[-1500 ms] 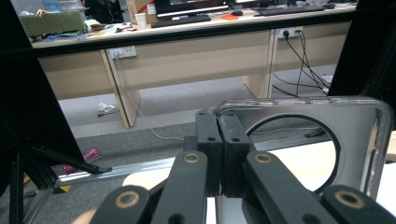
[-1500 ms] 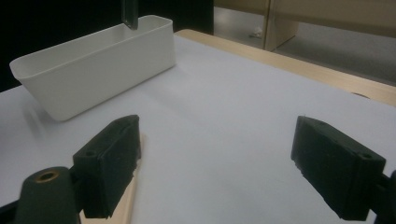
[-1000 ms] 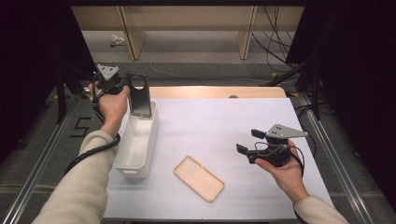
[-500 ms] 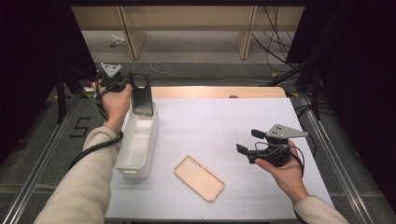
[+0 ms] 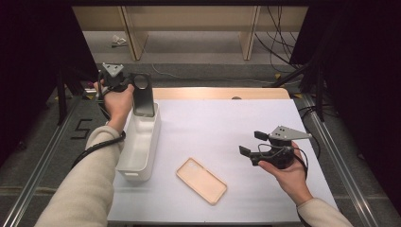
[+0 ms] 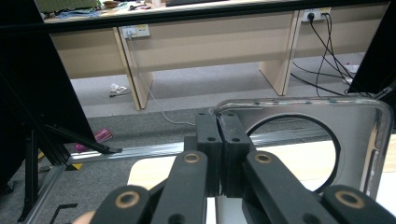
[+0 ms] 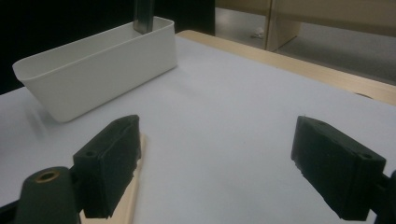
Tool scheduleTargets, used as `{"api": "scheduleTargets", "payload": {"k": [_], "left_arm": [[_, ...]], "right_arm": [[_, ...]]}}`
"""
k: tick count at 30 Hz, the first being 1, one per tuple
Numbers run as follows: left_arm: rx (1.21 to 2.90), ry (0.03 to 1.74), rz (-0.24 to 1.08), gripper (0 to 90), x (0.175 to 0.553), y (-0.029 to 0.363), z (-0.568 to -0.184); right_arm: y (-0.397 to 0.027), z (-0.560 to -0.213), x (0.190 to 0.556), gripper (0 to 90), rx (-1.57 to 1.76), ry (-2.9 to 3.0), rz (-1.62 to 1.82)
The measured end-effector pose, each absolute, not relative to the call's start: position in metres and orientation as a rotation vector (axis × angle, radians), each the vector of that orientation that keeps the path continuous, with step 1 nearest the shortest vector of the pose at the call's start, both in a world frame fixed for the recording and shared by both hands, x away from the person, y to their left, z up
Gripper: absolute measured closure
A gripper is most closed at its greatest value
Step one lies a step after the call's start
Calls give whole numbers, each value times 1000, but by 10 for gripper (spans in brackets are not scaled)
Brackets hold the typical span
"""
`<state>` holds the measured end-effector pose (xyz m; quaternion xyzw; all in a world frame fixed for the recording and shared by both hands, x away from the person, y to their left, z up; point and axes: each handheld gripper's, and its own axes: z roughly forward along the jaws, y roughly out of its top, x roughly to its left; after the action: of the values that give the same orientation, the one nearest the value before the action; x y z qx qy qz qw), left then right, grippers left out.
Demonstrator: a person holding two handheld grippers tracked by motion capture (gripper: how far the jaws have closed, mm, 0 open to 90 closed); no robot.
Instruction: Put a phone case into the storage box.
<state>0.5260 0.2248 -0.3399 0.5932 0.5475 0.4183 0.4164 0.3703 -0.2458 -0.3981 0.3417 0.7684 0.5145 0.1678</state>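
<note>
Left tongs (image 5: 134,85) are clenched on the top edge of a dark translucent phone case with a round cutout (image 5: 143,96); in my left gripper view the pads (image 6: 219,140) pinch its rim flush. I have the case upright, lower end inside the far end of the long white plastic bin (image 5: 138,146), which sits along the left edge of the white surface (image 5: 227,123). Right tongs (image 5: 248,144) are released, jaws wide apart with nothing between them, hovering near the right edge of the surface. A flat peach-coloured phone case (image 5: 202,180) lies near the front edge, between bin and right tongs, touching neither.
</note>
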Motion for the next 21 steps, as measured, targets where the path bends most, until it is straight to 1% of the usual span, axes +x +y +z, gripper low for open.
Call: {"api": "scheduleTargets", "payload": {"k": [21], "left_arm": [[1528,1394,1038,882,536,222,-351]], "right_arm": [[-246,-397,370,168,962,2182,1467]]}}
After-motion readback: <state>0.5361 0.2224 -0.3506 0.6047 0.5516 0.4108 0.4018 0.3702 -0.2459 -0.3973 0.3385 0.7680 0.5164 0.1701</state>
